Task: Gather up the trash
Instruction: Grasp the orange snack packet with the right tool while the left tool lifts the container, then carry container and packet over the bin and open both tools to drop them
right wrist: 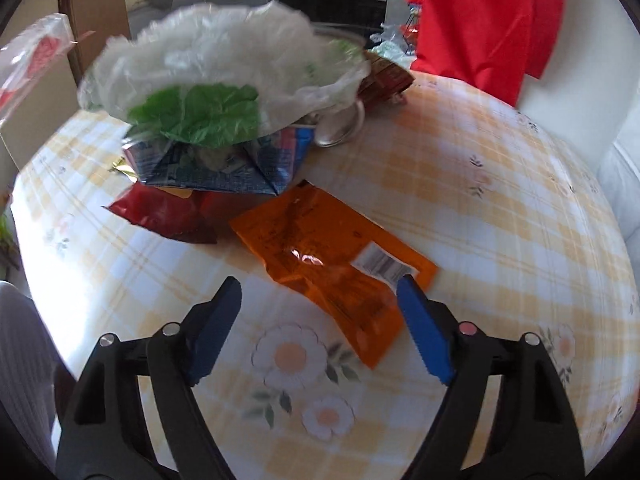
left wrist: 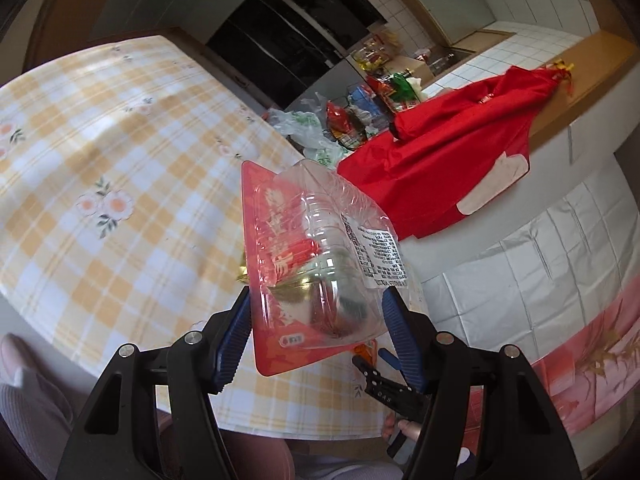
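Left claw (left wrist: 316, 328) is clamping a clear plastic package (left wrist: 320, 256) in the air above the counter (left wrist: 100, 160), carrying it off as trash. Right claw (right wrist: 320, 320) is gaping empty, straddling the orange wrapper (right wrist: 328, 256) lying mid-counter, lining up for the next grab.

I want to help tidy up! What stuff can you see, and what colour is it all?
Blister pack: one, clear and red, held in left gripper.
Orange wrapper: one, on table, near right gripper.
Dark red wrapper: one, beside orange wrapper.
Blue paper tray: one, under plastic bag.
Plastic bag: one, whitish with green.
Red cloth: one, draped over counter.
Tablecloth: one, yellow checked, flowery.
Left gripper: black, blue pads.
Right gripper: open.
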### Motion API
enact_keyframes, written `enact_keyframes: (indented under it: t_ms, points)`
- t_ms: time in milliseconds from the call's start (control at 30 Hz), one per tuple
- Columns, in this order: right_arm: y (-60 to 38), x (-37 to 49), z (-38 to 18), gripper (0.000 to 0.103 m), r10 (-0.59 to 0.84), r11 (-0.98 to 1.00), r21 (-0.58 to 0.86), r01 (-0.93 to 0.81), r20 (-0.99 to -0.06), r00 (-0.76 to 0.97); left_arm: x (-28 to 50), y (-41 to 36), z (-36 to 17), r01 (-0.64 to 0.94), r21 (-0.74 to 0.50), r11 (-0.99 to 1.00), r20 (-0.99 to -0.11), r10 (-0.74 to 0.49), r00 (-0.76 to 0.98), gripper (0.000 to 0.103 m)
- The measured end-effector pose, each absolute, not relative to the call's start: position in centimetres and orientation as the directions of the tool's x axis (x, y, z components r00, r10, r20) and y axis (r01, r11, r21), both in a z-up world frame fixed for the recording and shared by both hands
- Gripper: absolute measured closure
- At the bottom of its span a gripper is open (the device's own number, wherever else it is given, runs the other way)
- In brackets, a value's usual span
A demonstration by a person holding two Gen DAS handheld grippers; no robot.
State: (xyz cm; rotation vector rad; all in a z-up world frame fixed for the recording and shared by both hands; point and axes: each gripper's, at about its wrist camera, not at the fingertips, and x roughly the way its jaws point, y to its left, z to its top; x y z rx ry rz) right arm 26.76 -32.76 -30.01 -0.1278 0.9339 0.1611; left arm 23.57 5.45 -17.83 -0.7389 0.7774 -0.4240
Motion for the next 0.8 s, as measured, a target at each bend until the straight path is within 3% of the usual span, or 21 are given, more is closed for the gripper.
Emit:
enact_keyframes:
  t_ms: [167, 233, 333, 800]
  points:
    - [-31.6, 28.3, -30.6, 0.033, 0.040, 0.980, -0.073, -0.183, -0.835, 0.548, 22.7, 5.9, -18.5, 0.124, -0.735, 0.666, -0.468, -0.631, 0.619, 0.040]
    - [-32.0, 28.4, -30.2, 0.052, 0.083, 0.985, -0.011, -0.170, -0.841, 0.534, 22.3, 6.0, -18.8, 0.142, -0.733, 0.666, -0.462, -0.640, 0.614, 0.040]
    - [-32.5, 27.7, -29.4, 0.067, 0.099, 0.988, 0.020, -0.151, -0.839, 0.535, 21.5, 6.0, -19.0, 0.161, -0.737, 0.657, -0.449, -0.653, 0.610, 0.040]
    - [-33.8, 19.2, -23.9, 0.071, 0.172, 0.981, 0.190, -0.045, -0.728, 0.663, 17.4, 5.5, -19.9, 0.195, -0.732, 0.653, -0.455, -0.681, 0.574, 0.040]
